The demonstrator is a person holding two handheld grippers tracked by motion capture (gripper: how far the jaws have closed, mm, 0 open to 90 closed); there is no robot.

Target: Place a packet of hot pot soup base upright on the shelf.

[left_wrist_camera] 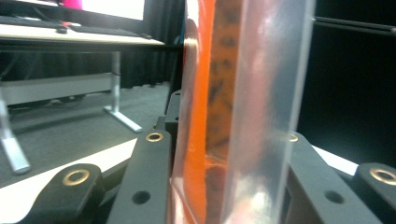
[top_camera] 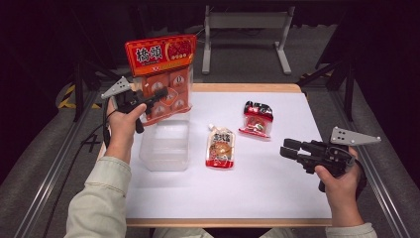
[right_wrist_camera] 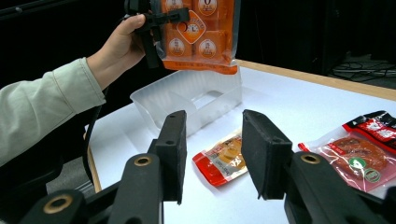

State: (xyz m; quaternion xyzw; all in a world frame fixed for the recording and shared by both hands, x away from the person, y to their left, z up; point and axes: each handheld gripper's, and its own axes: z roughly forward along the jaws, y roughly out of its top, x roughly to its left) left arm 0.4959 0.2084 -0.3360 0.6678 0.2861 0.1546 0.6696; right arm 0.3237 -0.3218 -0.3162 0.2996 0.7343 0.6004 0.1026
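A large orange snack bag (top_camera: 163, 74) hangs upright in the air over the clear plastic tub (top_camera: 166, 144), with my left gripper (top_camera: 153, 96) shut on its left side. In the left gripper view the bag (left_wrist_camera: 224, 112) stands edge-on between the jaws. From the right gripper view the bag (right_wrist_camera: 198, 32) hovers just above the tub (right_wrist_camera: 187, 100). My right gripper (top_camera: 289, 148) rests low at the right of the table, open and empty, pointing left; its pads (right_wrist_camera: 175, 149) frame a small orange sauce pouch (right_wrist_camera: 224, 158).
The sauce pouch (top_camera: 221, 147) lies flat at the table's middle. A red and black packet (top_camera: 257, 119) lies beyond it to the right, also seen as the packet (right_wrist_camera: 364, 149) at the right. The white tabletop (top_camera: 237, 193) has bare room in front.
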